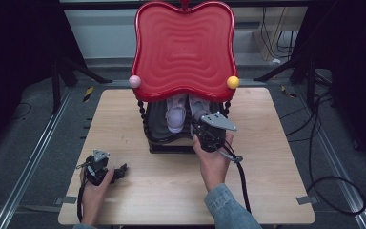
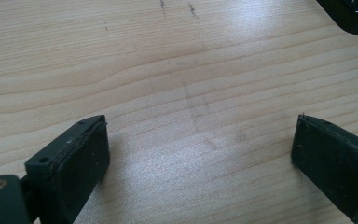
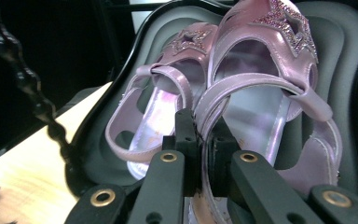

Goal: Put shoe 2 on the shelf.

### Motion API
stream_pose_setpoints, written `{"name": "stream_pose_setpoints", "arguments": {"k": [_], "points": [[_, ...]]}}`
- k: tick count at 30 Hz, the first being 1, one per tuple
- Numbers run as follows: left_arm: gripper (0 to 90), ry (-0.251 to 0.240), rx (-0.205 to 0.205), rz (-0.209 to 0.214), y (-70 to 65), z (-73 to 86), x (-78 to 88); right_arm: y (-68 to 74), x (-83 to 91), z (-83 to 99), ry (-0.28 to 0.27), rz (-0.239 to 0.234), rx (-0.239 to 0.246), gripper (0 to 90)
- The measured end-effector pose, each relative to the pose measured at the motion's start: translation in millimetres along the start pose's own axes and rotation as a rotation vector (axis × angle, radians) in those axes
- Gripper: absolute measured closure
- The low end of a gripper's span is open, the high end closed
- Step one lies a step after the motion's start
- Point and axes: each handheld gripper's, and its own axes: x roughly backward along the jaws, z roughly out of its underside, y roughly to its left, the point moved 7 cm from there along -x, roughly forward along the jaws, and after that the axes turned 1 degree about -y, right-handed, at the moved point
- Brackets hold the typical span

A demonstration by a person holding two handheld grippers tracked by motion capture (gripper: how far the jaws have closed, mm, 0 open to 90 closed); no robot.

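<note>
High view: left gripper [image 1: 119, 171] rests on the near-left counter [image 1: 171, 186], fingers wide, nothing between. Pink sandals [image 1: 177, 113] sit on the black lower shelf [image 1: 159, 131] under the red tray [image 1: 183, 47]. Right gripper [image 3: 200, 140] fingers pinch the right sandal's strap [image 3: 209, 100]. Grip made, sandal not yet lifted out.

The right gripper [image 1: 201, 125] points forward, away from the person, and its jaws are closed tight together. The right hand [image 1: 213, 160] holds it from behind, with a denim sleeve [image 1: 228, 207] on the forearm. The left gripper [image 1: 119, 172] lies low, jaws wide apart, held by the left hand [image 1: 94, 191].
</note>
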Motion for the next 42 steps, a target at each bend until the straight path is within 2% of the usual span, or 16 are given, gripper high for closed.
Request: {"name": "stream_pose_setpoints", "arguments": {"k": [9, 12, 24, 29, 42], "points": [[3.5, 0.001, -0.003, 0.001, -0.8, -0.4, -0.5, -3.3, -16.9, 2.0, -0.025, 0.081, 0.032, 86.3], [3.5, 0.001, -0.004, 0.001, -1.0, -0.4, -0.7, -3.5, -23.4, 2.5, -0.028, 0.100, 0.057, 86.4], [3.5, 0.000, -0.002, 0.006, -0.8, -0.8, -0.9, -8.5, -46.9, 7.2, -0.019, 0.165, 0.090, 86.4], [3.4, -0.001, 0.000, 0.009, -0.7, -1.1, -1.1, -6.5, -52.7, 9.5, -0.020, 0.174, 0.105, 86.3], [3.4, -0.001, 0.000, 0.010, -0.8, -1.2, -1.1, -4.1, -61.4, 13.9, -0.018, 0.177, 0.099, 85.7]]}}
